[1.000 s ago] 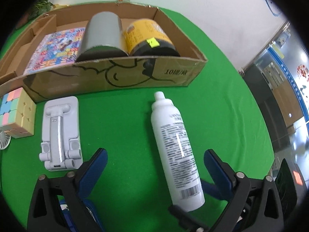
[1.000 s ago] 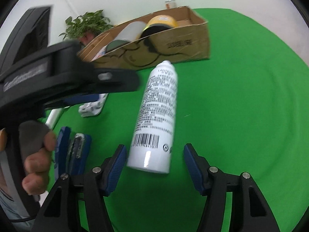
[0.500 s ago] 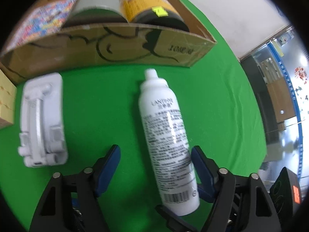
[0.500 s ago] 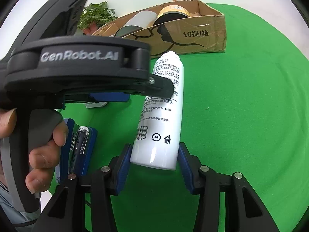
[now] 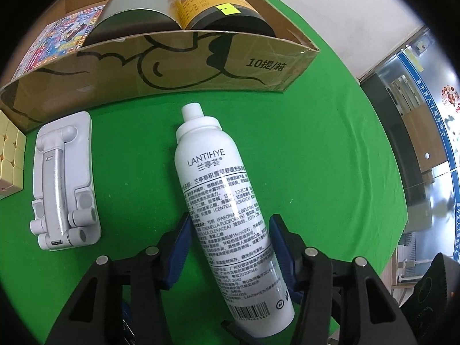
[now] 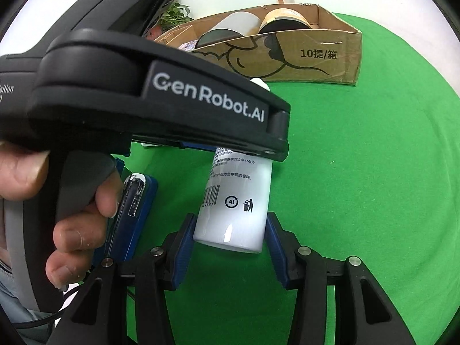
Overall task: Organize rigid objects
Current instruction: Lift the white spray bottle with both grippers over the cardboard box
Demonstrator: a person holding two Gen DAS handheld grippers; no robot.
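A white LANTIHYE spray bottle (image 5: 224, 201) lies on the green table, nozzle toward the cardboard box (image 5: 161, 69). My left gripper (image 5: 228, 237) is shut on the bottle's lower body, blue pads against both sides. My right gripper (image 6: 230, 237) is shut on the bottle's base end (image 6: 238, 201). In the right wrist view the black left gripper body (image 6: 143, 97) and the hand holding it hide the upper bottle. The box holds a grey cylinder (image 5: 135, 8), a yellow can (image 5: 221, 8) and a colourful book (image 5: 60, 37).
A white folded phone stand (image 5: 64, 184) lies left of the bottle. A pastel puzzle cube (image 5: 10, 155) sits at the far left. A blue stapler (image 6: 132, 207) lies near the left hand. A potted plant (image 6: 172, 14) stands behind the box.
Both grippers moved in along the bottle and closed on it: the left around its lower body, the right around its base. The bottle rolled, showing its brand name.
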